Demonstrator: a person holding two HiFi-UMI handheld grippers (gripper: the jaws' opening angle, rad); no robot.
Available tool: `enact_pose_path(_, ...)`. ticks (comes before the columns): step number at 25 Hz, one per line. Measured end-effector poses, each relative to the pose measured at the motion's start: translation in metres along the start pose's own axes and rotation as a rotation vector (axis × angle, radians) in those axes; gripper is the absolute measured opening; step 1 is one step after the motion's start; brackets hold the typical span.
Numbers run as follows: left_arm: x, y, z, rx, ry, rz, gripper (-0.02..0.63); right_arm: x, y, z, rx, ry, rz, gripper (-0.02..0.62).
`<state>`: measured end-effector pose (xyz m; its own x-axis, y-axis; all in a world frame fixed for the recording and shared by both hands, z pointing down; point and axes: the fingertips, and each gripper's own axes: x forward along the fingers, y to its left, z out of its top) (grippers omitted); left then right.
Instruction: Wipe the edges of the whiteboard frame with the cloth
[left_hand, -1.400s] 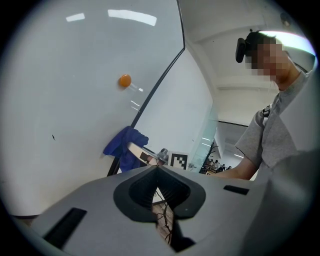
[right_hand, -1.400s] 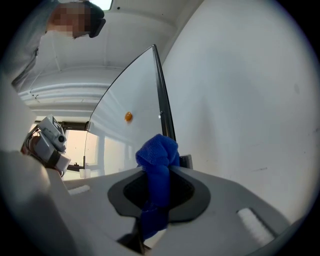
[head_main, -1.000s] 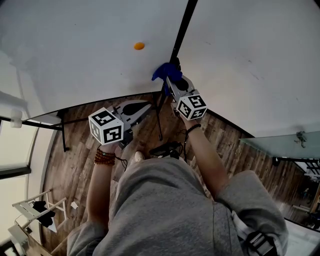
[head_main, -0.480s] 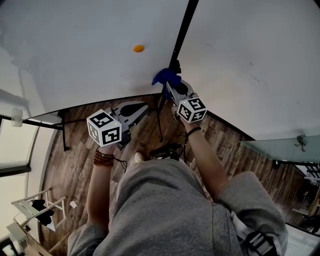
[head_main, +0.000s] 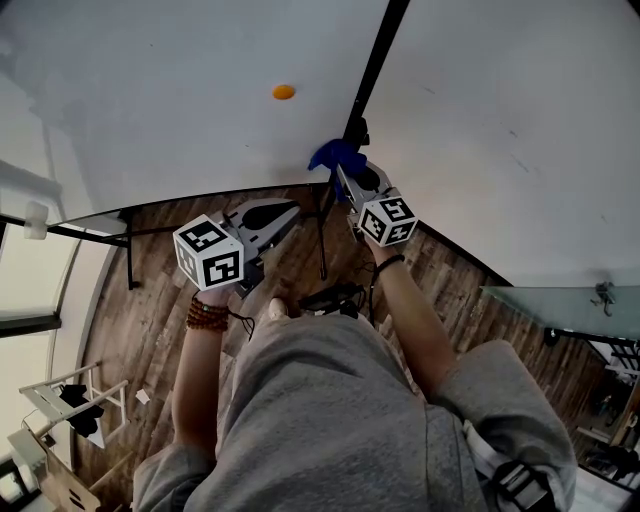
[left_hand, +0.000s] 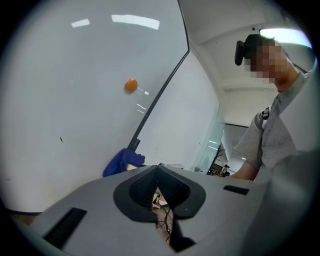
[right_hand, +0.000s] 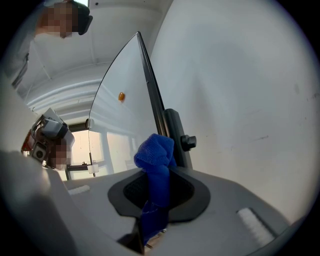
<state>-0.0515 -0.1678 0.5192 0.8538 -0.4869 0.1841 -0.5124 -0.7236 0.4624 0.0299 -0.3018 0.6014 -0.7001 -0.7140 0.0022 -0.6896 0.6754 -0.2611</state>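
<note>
Head view: my right gripper is clamping the blue cloth at the black frame, toward 12 o'clock. The cloth is covering the frame just there. My left gripper is hanging at 8 o'clock from it.

Left gripper view: my jaws are pressing together on nothing.

Right gripper view: the cloth's tail is vanishing between my jaws, beside a knob.

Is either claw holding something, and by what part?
The right gripper pinches the blue cloth near its middle, one bunched end poking out. The left gripper is shut, empty.
</note>
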Motion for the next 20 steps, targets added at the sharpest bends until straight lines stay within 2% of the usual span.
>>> enact_pose_path(13, 0.002, 0.012, -0.006, -0.002, 0.034, 0.036, 0.009, 0.001, -0.011, -0.039, 0.019, 0.081, 0.016, 0.077)
enact_pose_path(20, -0.004, 0.020, -0.001, -0.008, 0.014, 0.065, 0.009, 0.002, -0.016, -0.056, 0.026, 0.120, 0.032, 0.077)
